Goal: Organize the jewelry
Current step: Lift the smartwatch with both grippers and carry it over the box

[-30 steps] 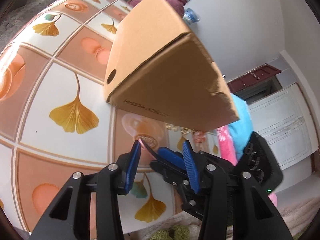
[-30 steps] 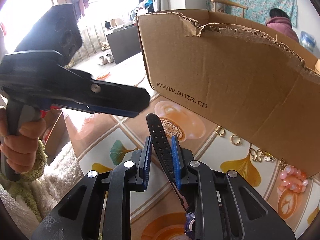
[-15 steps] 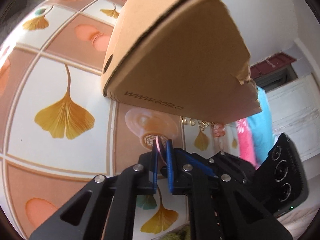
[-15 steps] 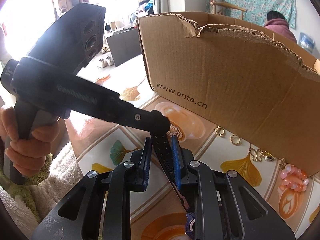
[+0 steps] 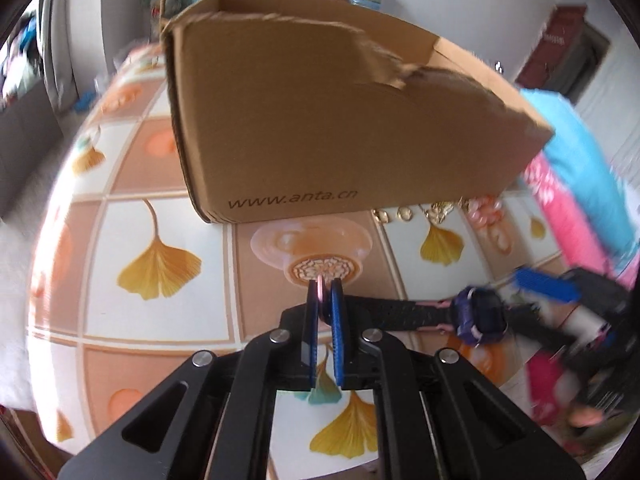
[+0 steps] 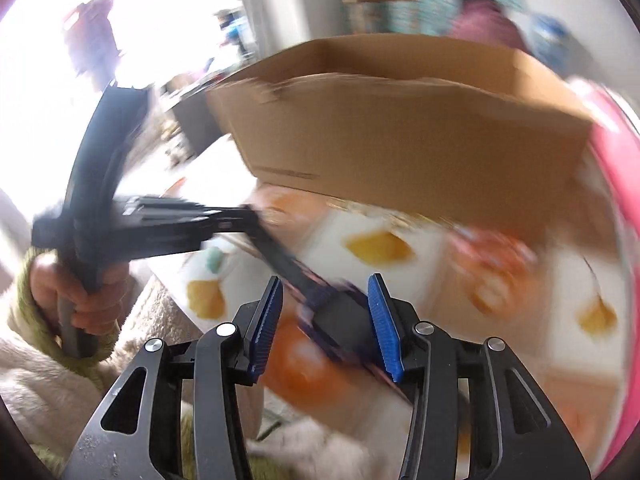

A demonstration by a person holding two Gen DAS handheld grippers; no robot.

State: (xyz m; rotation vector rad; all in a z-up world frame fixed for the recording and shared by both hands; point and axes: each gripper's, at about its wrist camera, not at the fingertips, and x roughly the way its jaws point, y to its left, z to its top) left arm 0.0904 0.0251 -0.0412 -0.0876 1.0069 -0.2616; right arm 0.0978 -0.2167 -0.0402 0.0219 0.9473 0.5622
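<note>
A wristwatch with a black perforated strap and a purple case [image 5: 480, 316] hangs over the tiled table. My left gripper [image 5: 325, 300] is shut on the end of its strap [image 5: 400, 314]. In the right wrist view my right gripper [image 6: 326, 292] is open, its blue pads either side of the watch [image 6: 340, 312], not gripping it. The left gripper [image 6: 240, 220] shows there holding the strap. An open cardboard box [image 5: 320, 120] stands behind. Gold earrings [image 5: 400, 213] and a pink bead bracelet [image 5: 486, 206] lie along its front edge.
The table [image 5: 160, 220] has orange and white tiles with ginkgo leaves. A pink and blue bundle [image 5: 572, 184] lies right of the box. A fluffy white blanket [image 6: 120, 360] lies at the table's near edge. The right wrist view is motion-blurred.
My left gripper closed on the strap end and turned to face the box front. My right gripper let go of the strap and opened; the watch now hangs from the left gripper.
</note>
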